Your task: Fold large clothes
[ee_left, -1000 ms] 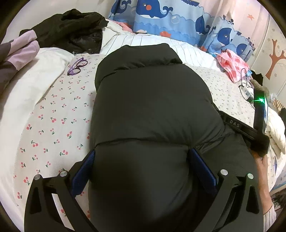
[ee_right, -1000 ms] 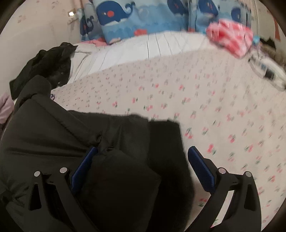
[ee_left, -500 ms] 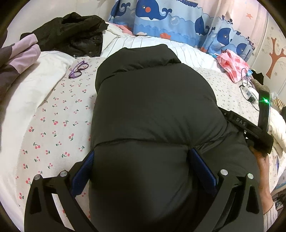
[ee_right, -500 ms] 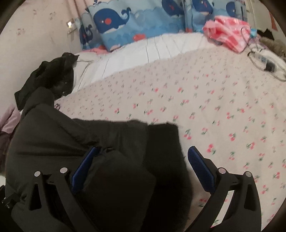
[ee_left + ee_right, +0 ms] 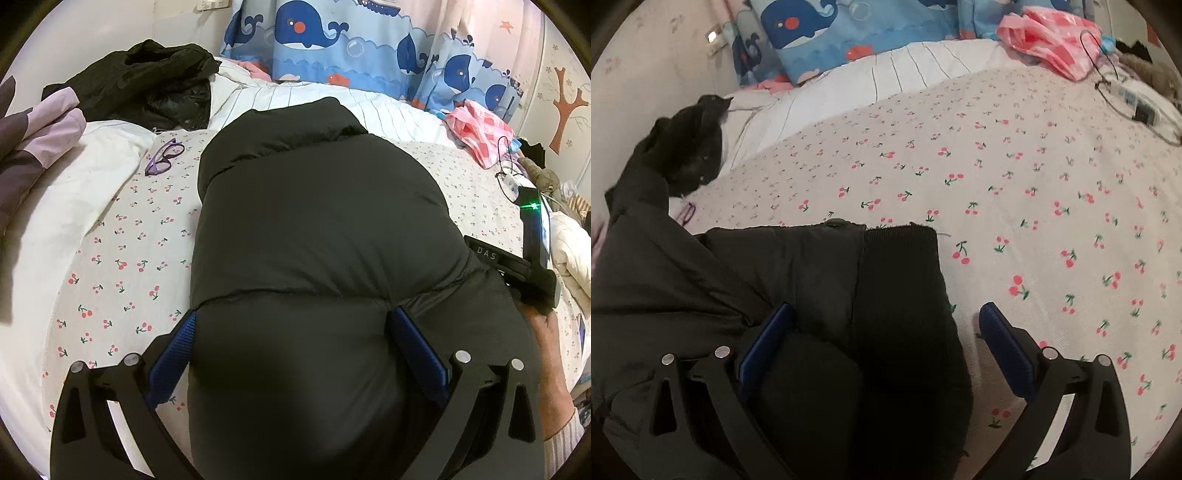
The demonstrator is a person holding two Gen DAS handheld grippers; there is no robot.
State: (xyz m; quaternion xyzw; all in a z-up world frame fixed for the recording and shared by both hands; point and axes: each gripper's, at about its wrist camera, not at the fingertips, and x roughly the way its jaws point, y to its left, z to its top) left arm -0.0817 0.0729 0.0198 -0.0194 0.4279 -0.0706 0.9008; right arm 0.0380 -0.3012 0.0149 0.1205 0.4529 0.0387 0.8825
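Two tools, both spread wide, neither clamped on anything.

Nearest, in the left wrist view: left tool with its blue pads apart, straddling the near end of the black puffy quilted jacket; padding bulging up between the pads and brushing both, yet not pinched. Likely placed so to press the thick bundle flat and keep it from springing open.

In the right wrist view: right tool likewise agape, left pad over the sleeve, right pad over bare sheet. Between them the black ribbed knit cuff, laid flat beside the jacket body. Probably positioned to take the sleeve end and bring it across the body.

Jacket lying lengthwise on the white cherry-print bed sheet, collar at the far end, body already narrowed to a long bundle; folding judged partway done.

Farther off, left of the collar: purple-framed glasses on the sheet, near but apart from the jacket. Beyond them a crumpled black garment heap on white bedding. At the far side, blue whale-print fabric.

Only one container-like thing: a pink checked plastic bag, far right on the bed; contents impossible to tell.
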